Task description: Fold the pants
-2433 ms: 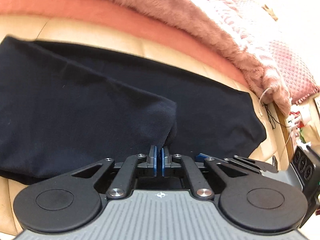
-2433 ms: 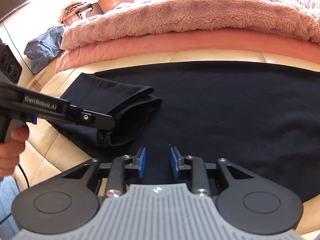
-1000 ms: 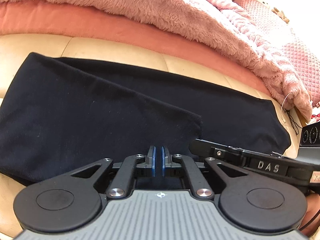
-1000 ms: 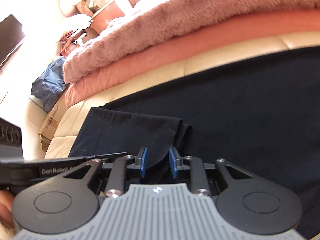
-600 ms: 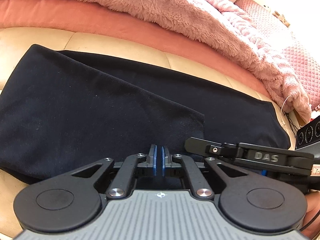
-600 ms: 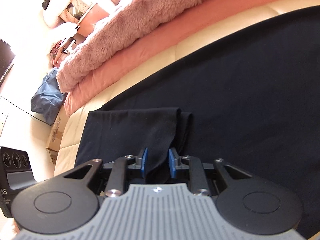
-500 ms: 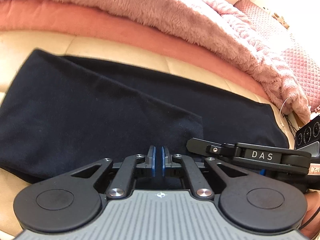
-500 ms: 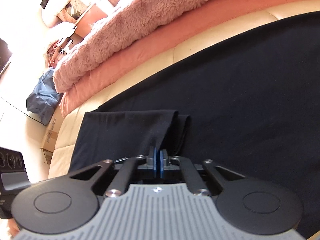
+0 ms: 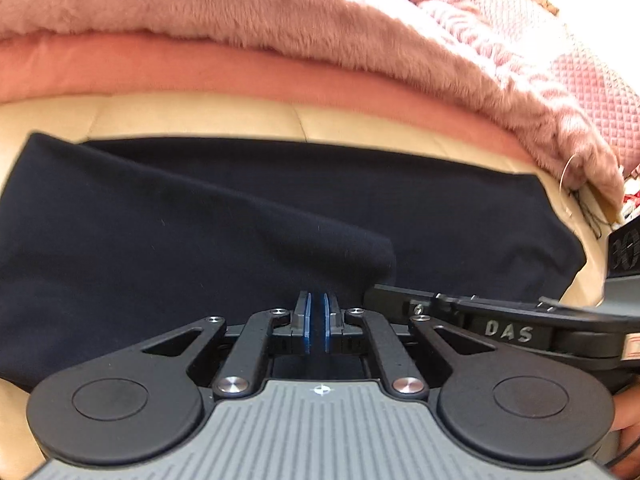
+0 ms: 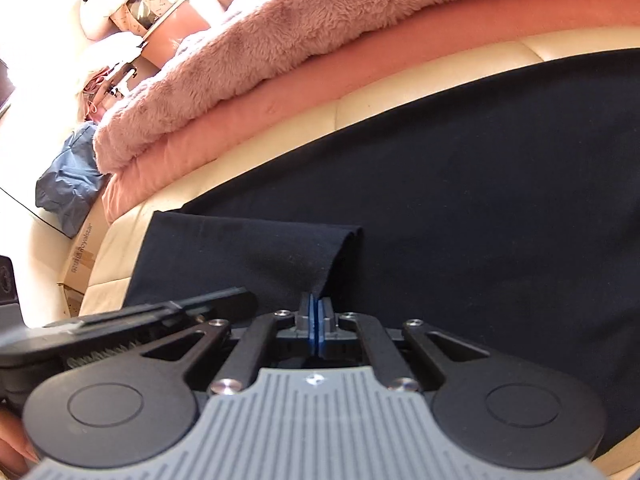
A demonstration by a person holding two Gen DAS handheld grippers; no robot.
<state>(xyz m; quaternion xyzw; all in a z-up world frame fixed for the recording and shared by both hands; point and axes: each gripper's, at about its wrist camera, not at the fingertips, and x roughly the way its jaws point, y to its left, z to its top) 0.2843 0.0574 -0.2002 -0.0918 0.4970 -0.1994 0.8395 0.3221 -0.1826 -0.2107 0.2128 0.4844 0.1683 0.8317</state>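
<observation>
Black pants (image 9: 160, 240) lie lengthwise across a cream leather seat (image 9: 200, 116), with one end folded back over the rest. My left gripper (image 9: 316, 314) is shut on the near edge of the folded layer, dark cloth between its blue pads. In the right wrist view the folded end (image 10: 240, 248) rises to a pinch where my right gripper (image 10: 317, 308) is shut on its corner. The two grippers sit side by side: the right one's fingers (image 9: 384, 292) show beside the left, and the left one's fingers (image 10: 240, 296) show beside the right.
A fluffy pink blanket (image 9: 280, 20) on a salmon cushion (image 10: 440, 36) borders the far side of the seat. A quilted pink pillow (image 9: 580, 80) lies at the far right. Off the seat's end are a blue bag (image 10: 68, 184) and a cardboard box (image 10: 80, 256).
The right gripper's pads, apart around the folded cloth a second ago, have closed on it. The left gripper stayed shut on the cloth and shifted slightly sideways.
</observation>
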